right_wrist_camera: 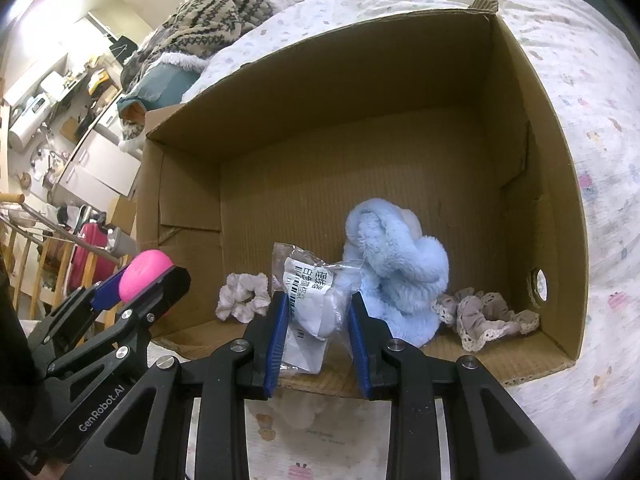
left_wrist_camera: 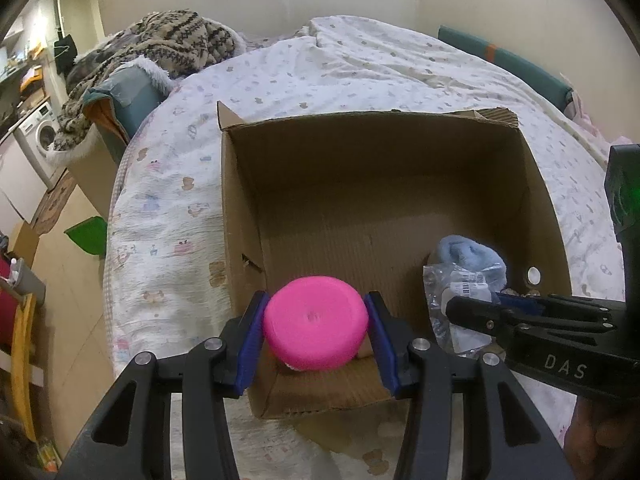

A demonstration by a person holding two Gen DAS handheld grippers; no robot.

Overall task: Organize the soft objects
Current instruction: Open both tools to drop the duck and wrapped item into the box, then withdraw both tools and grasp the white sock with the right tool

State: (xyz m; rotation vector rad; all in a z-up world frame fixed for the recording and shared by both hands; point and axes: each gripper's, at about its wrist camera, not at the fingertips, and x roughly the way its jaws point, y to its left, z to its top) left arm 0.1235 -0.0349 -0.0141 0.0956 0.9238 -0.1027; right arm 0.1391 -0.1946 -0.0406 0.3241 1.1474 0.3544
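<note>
Left gripper [left_wrist_camera: 316,336] jaws clamped on pink sponge [left_wrist_camera: 316,322] at cardboard box [left_wrist_camera: 372,168] front edge. Right gripper [right_wrist_camera: 318,336] jaws clamped on plastic packet [right_wrist_camera: 316,300] inside box, beside blue plush [right_wrist_camera: 396,272]. Box sits on bed [left_wrist_camera: 168,208].

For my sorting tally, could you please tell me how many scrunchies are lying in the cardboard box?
2. A pale scrunchie lies near the cardboard box's front left; a lace-trimmed scrunchie lies at front right beside the blue plush. More may hide behind the plush or the packet.
</note>
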